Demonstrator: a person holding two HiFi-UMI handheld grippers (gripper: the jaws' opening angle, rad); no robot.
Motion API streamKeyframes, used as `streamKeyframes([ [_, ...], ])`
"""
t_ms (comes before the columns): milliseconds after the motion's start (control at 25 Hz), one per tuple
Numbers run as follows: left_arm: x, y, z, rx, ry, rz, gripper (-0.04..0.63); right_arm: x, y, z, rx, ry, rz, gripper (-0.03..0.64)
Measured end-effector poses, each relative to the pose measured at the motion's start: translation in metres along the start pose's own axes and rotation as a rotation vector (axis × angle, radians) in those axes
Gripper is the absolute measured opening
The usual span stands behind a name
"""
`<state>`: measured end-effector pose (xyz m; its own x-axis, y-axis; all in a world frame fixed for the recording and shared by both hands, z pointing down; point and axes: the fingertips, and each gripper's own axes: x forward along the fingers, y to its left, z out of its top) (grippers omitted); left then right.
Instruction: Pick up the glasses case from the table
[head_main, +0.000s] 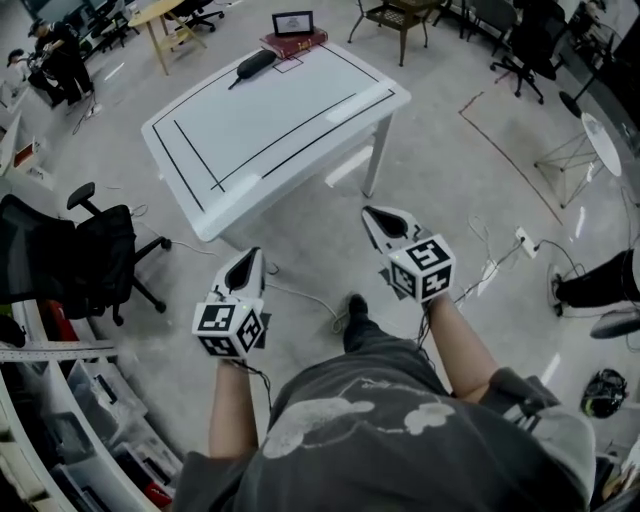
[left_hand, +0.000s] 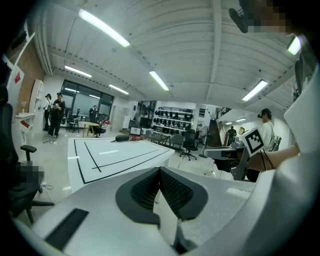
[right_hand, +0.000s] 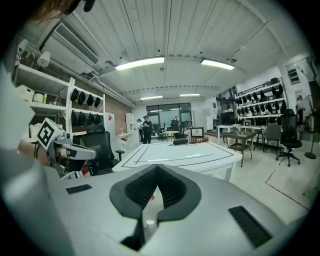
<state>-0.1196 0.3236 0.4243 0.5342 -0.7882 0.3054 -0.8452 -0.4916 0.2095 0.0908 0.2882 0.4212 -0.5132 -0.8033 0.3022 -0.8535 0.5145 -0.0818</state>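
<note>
While the left gripper and right gripper had their fingers together, empty, the glasses case lay slanted at the desk's far edge, well apart, straight ahead of the left

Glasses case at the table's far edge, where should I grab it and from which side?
Probably across its narrow middle, from above on the near side: the glasses case lies flat and elongated, and a red book sits by its right end.
</note>
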Motion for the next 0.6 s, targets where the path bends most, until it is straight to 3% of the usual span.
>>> streamKeyframes([
  [360,0.099,0.004,0.038,-0.025,-0.034,0.116,0.002,0.052,-0.105,0.036,-0.027,-0.022,0.078,0.0],
  [600,0.128,0.006,0.05,-0.034,-0.033,0.163,0.002,0.07,-0.14,0.038,-0.014,-0.009,0.105,0.0],
])
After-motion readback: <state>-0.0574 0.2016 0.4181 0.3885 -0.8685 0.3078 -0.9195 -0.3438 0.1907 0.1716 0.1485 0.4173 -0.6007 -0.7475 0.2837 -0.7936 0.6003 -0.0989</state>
